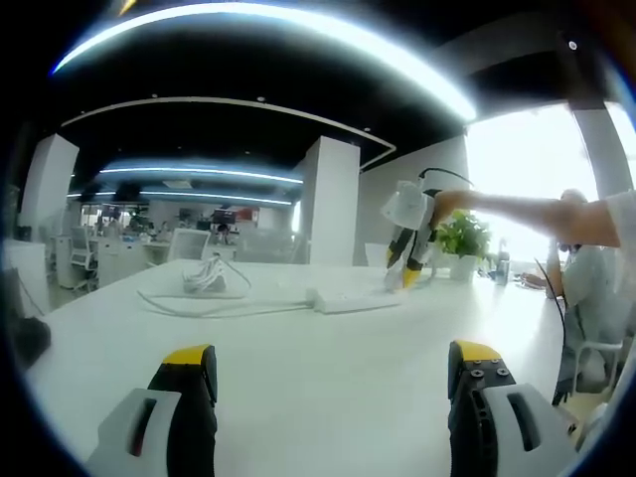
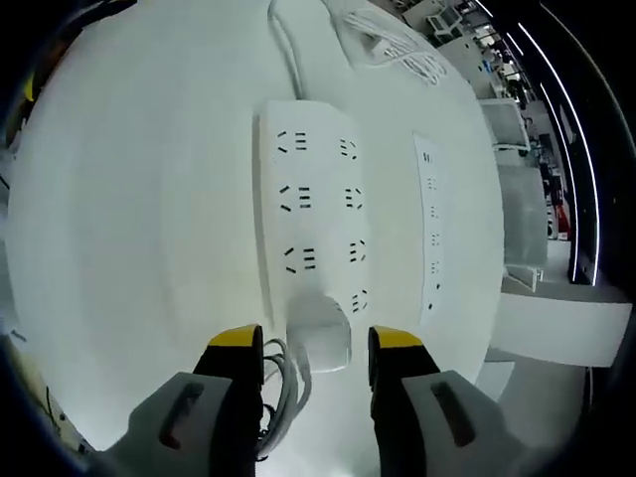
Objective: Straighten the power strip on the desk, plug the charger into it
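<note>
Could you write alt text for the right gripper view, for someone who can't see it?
A white charger sits between the open yellow-tipped jaws of the right gripper, at the near end of a white power strip lying on a white desk. White cable loops beside the charger, and more coiled cord lies beyond the strip.

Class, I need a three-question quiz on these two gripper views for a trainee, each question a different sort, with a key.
1. True or false: the charger sits at the near end of the power strip, between the right gripper's jaws.
2. Which best describes the left gripper? A open, holding nothing; B shut on a cable; C clamped on the strip.
3. Fill in: in the left gripper view, a potted ___ stands on the desk beyond the strip.

Key: 1 true; 2 A; 3 plant.
</note>
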Demonstrator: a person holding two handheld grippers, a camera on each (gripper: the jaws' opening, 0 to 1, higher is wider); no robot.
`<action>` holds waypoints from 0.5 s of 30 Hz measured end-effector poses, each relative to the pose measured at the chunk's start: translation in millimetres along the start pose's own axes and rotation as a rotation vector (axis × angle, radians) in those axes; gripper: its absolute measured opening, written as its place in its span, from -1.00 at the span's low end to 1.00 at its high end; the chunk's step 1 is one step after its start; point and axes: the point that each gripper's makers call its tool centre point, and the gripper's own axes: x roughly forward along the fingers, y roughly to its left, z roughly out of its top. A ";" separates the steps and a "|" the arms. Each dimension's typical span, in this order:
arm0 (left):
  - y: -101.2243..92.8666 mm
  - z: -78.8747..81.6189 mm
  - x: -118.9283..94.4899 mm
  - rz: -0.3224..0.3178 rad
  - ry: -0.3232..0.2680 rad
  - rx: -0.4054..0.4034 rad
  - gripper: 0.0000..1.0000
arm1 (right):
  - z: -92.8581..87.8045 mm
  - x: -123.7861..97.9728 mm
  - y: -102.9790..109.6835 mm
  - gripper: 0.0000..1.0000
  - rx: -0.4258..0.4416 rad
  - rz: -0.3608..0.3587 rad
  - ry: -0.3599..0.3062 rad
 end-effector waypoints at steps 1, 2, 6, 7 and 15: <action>0.2 -0.1 -0.3 0.001 0.000 0.000 0.99 | -0.1 0.3 -0.9 -0.35 0.000 -0.003 -0.002; 0.3 -0.2 -0.6 0.001 0.001 0.000 0.99 | -0.6 0.4 -0.6 -0.40 0.002 0.000 -0.001; -0.3 -1.3 0.0 0.002 0.006 0.001 0.99 | -0.9 2.4 2.1 -0.44 -0.019 0.011 0.002; -0.5 -1.3 0.3 0.001 0.006 0.001 0.99 | -0.8 2.6 2.5 -0.44 -0.029 0.010 0.005; -5.7 0.3 2.6 -0.007 0.008 0.008 0.99 | -1.4 2.6 -0.1 -0.51 -0.049 0.032 0.031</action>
